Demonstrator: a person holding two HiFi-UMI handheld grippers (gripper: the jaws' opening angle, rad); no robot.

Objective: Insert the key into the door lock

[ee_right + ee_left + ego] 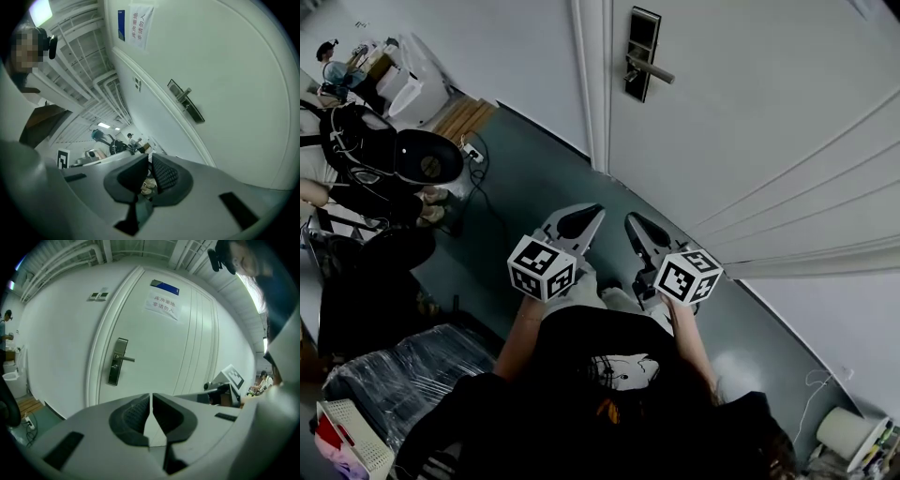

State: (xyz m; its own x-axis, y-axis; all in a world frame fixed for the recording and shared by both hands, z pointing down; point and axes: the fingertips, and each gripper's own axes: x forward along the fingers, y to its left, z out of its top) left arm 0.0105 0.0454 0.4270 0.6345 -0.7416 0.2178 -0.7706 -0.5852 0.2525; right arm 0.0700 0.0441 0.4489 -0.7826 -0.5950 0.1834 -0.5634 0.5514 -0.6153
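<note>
While the left gripper [596, 214] and right gripper [632, 221] hang mid-frame, both clenched with no key visible, the door lock [642, 54] sits upper-centre, well apart; insertion looks unstarted.

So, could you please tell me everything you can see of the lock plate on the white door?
The dark rectangular lock plate, metal by its look, sits upright on the white panelled door, near the edge beside the frame. A silver lever handle juts sideways from its middle. Nothing touches it or sticks in it.
</note>
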